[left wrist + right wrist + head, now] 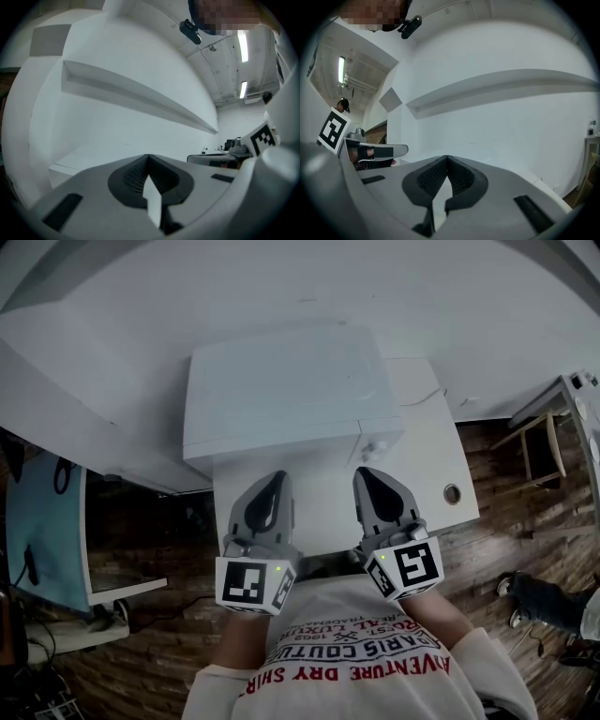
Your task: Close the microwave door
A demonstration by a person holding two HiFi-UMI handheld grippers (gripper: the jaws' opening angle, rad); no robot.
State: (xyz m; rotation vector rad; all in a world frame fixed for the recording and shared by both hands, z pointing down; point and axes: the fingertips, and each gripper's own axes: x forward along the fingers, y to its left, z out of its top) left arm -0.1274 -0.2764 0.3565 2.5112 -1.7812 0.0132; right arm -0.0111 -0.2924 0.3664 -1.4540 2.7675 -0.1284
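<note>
Head view: the microwave [281, 390] sits on the worktop [431, 474], its door apparently flush, so the left gripper [274, 482] and right gripper [366, 476] idle just before it. Left gripper view: jaws pressed together, empty, facing a shelf [140, 96]. Right gripper view: likewise.

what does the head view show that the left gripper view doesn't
Only the head view: the table with its round hole, the shirt, the floor, and the microwave seen clearly from above (a white slab low in the left gripper view might be it; cannot tell). Only the left gripper view: a long wall shelf and lit ceiling lights. Both: the left gripper, jaws together on nothing, and the right gripper, of which the left gripper view catches only the marker cube.
</note>
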